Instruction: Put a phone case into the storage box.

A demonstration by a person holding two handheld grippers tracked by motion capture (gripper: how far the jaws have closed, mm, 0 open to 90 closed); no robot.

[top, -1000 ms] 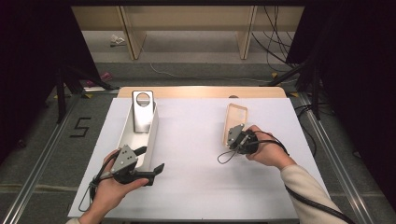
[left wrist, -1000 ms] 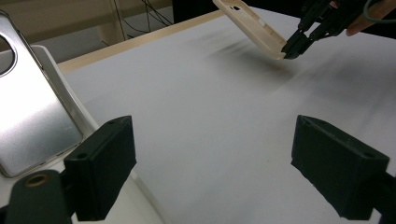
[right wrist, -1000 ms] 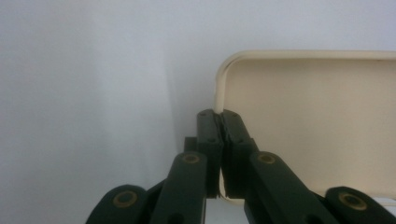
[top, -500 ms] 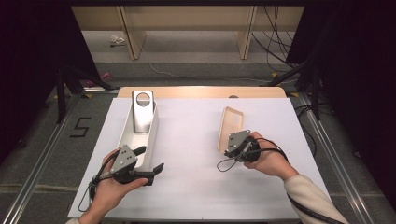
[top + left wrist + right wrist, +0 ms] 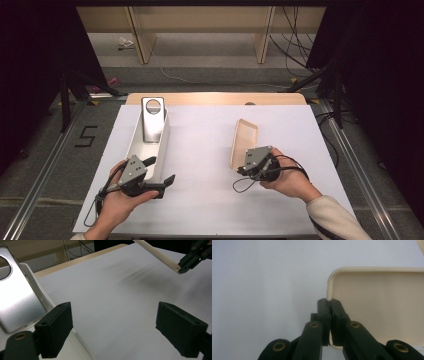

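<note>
The right gripper (image 5: 246, 168) is pinching the cream lid (image 5: 244, 141) by its rim above mid-table, likely carrying it to the white box (image 5: 161, 150) (the left gripper (image 5: 159, 173), jaws wide, is straddling its wall), so alignment comes next.

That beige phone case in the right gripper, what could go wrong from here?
The right gripper pinches only the thin rim of the beige case, which hangs lifted off the white mat; it may twist or slip free. The left gripper stands open astride the wall of the white tray, so a nudge could shift the tray and the silver phone leaning in it.
</note>
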